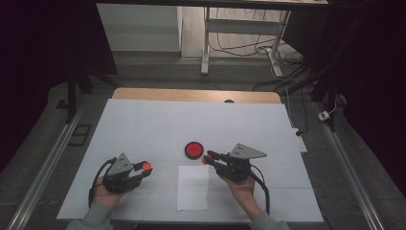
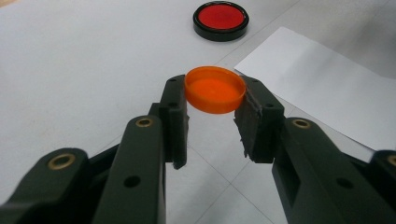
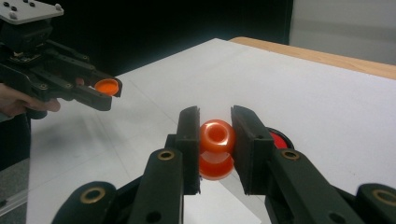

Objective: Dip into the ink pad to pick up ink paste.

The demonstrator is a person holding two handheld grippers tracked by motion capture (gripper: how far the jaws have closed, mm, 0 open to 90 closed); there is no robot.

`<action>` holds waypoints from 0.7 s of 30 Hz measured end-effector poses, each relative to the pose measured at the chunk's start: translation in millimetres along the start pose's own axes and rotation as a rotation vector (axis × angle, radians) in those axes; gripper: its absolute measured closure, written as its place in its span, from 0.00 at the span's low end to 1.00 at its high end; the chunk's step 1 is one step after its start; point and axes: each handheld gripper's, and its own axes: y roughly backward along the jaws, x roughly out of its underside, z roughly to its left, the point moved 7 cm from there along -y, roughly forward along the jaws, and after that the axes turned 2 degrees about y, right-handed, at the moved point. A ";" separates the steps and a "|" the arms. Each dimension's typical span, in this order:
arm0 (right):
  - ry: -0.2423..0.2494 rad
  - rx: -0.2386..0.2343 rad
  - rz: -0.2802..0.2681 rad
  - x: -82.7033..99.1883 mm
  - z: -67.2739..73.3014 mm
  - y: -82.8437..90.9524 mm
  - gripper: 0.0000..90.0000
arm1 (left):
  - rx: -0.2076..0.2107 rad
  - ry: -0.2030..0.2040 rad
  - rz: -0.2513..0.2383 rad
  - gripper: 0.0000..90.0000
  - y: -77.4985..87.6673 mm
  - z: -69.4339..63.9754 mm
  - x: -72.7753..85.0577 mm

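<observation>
Left gripper (image 1: pixel 142 170) sits low at the surface's (image 1: pixel 143 124) left, fingers (image 2: pixel 173 112) clamped on an orange cap (image 2: pixel 215 89) lifted off the surface, open side up. Between the grippers, white paper sheet (image 1: pixel 193 188) lies flat, with black-rimmed red disc (image 1: pixel 194 150) just beyond it. Right gripper (image 1: pixel 207 158) is beside the disc, fingers (image 3: pixel 190 140) pinching an orange spool-shaped piece (image 3: pixel 216 148) held above the surface.

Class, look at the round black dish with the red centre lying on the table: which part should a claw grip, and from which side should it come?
Grip the black dish by its low outer rim, on two opposite sides, coming straight down from above. It lies flat on the white table cover, and its shallow round wall gives no handle, so only the rim offers the jaws parallel faces. I would judge either claw must first put down what it holds.
</observation>
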 end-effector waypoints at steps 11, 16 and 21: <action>0.016 0.016 0.010 -10.7 -9.4 -18.2 0.80 | 0.003 -0.003 -0.003 0.72 0.4 -1.4 -1.0; 0.018 0.029 0.018 -10.9 -14.0 -22.2 0.80 | 0.007 -0.003 -0.001 0.72 -0.1 -1.8 -0.4; 0.018 0.034 0.023 -11.9 -18.4 -27.3 0.80 | 0.004 -0.002 0.000 0.72 -0.5 -1.4 -0.1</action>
